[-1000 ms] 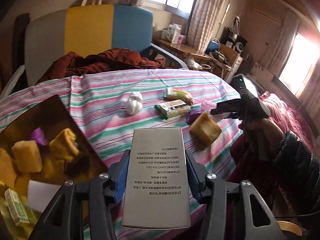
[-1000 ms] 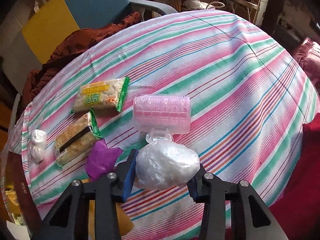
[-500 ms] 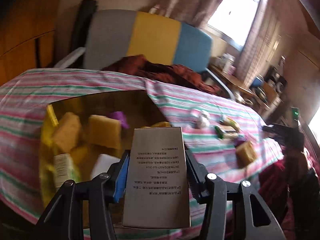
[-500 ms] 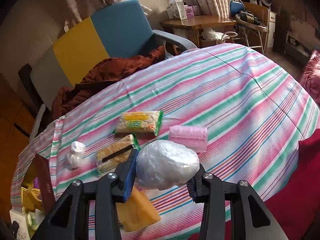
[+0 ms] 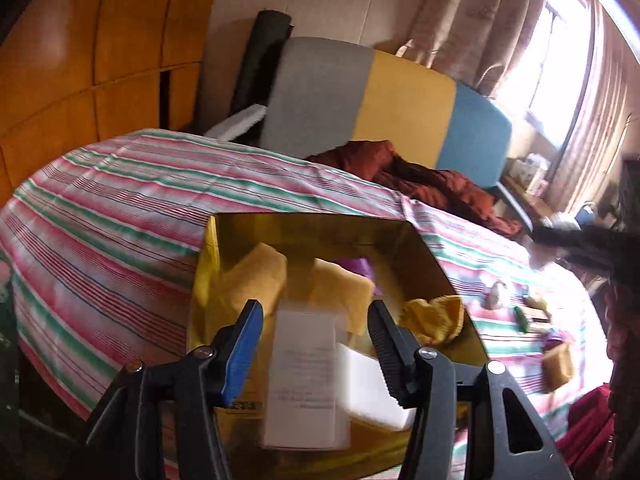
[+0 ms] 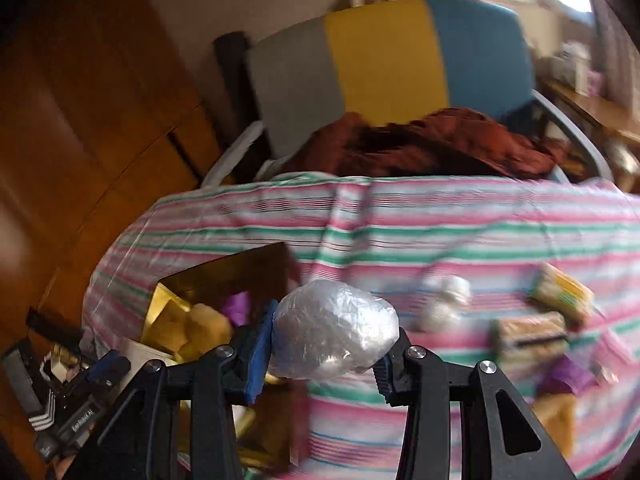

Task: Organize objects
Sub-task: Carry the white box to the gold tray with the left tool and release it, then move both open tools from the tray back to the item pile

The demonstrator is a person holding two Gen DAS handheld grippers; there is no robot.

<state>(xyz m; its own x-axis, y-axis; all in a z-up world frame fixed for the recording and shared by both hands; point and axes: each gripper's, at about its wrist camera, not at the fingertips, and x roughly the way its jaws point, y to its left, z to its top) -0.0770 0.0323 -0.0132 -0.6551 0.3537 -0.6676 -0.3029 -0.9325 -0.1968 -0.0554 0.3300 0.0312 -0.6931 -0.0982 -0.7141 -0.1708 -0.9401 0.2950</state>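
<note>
My left gripper (image 5: 316, 334) has its jaws opening, and the flat grey cardboard box (image 5: 306, 376) sits loose between them, touching neither pad. Just past it is the shiny gold box (image 5: 320, 226) with soft yellow sponges (image 5: 256, 280) inside. My right gripper (image 6: 326, 346) pinches a round crinkly plastic bundle (image 6: 334, 330) above the striped cloth surface (image 6: 440, 224).

Home living room — curtained window (image 5: 560, 60), colour-block armchair (image 5: 384, 108), striped tablecloth (image 5: 120, 208)
</note>
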